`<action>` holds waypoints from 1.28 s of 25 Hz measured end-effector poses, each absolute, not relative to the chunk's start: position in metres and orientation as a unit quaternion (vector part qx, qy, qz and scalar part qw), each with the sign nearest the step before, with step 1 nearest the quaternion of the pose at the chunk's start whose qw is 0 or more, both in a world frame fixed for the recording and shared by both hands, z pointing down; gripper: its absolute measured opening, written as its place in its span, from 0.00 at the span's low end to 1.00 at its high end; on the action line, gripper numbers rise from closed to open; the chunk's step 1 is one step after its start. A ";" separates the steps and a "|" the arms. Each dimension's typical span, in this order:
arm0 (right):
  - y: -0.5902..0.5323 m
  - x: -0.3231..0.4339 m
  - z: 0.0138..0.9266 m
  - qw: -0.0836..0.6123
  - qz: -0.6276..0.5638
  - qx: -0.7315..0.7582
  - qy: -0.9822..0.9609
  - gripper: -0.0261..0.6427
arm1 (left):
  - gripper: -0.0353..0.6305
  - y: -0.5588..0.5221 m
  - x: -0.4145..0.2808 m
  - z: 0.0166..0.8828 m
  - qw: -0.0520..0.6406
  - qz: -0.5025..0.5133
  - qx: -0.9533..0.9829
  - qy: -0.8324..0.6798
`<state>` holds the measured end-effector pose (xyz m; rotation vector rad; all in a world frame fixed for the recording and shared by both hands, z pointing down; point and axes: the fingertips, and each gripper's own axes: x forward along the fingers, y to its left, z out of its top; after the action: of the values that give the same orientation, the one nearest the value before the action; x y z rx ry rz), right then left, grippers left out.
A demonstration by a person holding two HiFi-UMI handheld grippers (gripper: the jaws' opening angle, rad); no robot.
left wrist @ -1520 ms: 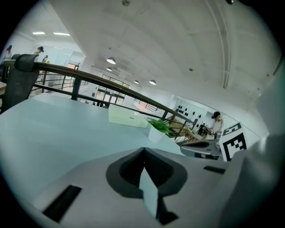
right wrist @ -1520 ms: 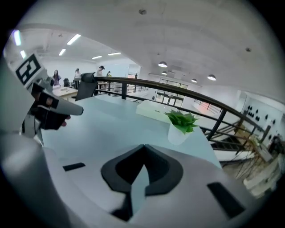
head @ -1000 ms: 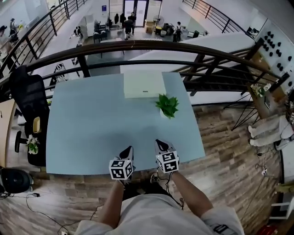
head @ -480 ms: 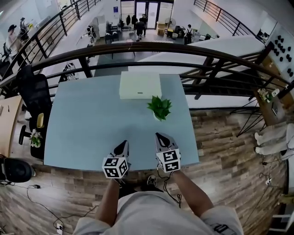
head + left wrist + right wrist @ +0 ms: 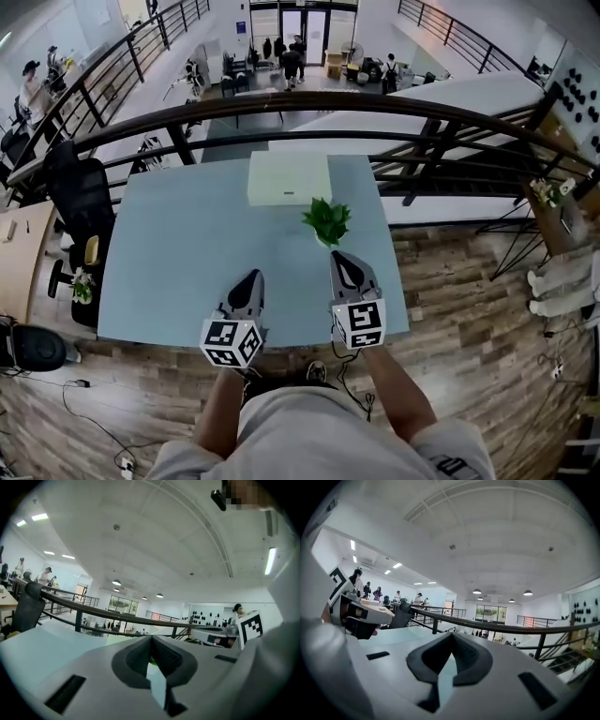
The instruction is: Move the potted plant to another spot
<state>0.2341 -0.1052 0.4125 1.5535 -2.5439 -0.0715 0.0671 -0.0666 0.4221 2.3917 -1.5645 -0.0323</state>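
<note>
Since the potted plant (image 5: 327, 222) stands untouched on the pale blue table (image 5: 178, 253), just off the white box's (image 5: 289, 178) near right corner, the move does not appear to have started: nothing is gripped or lifted, and no new spot has been reached. The left gripper (image 5: 251, 279) hangs over the table on the near side of the white box, well short of it. Its own view shows the dark pads drawn together at the tips with nothing between them, only a sliver of green far ahead through the slit. The right gripper (image 5: 343, 264) is also on the near side of the white box, off toward its right end and not touching the plant that sits between them. Its jaws are likewise closed and empty. The whole task seems to remain: open one pair of jaws, close in on the pot, grip it, carry it and set it down somewhere else. As for writing, none can be read. The left marker cube (image 5: 232, 342) and the right marker cube (image 5: 360, 324) carry only black-and-white square patterns. A small dark mark on the white box's near edge is too small to read, and the pot shows no label.
</note>
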 end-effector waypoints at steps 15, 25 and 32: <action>-0.088 0.232 0.350 0.023 -0.067 0.510 -0.857 0.04 | 0.07 -0.054 0.056 0.368 0.059 -0.015 0.825 -0.561; -0.085 0.239 0.350 0.024 -0.065 0.519 -0.852 0.04 | 0.07 -0.057 0.068 0.363 0.048 -0.012 0.834 -0.549; -0.083 0.236 0.349 0.029 -0.071 0.515 -0.854 0.04 | 0.07 -0.056 0.075 0.365 0.049 -0.011 0.839 -0.542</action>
<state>0.2362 -0.0830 0.3491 1.5877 -2.6353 -0.2200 0.0746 -0.0561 0.3647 2.5572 -1.6508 -0.0329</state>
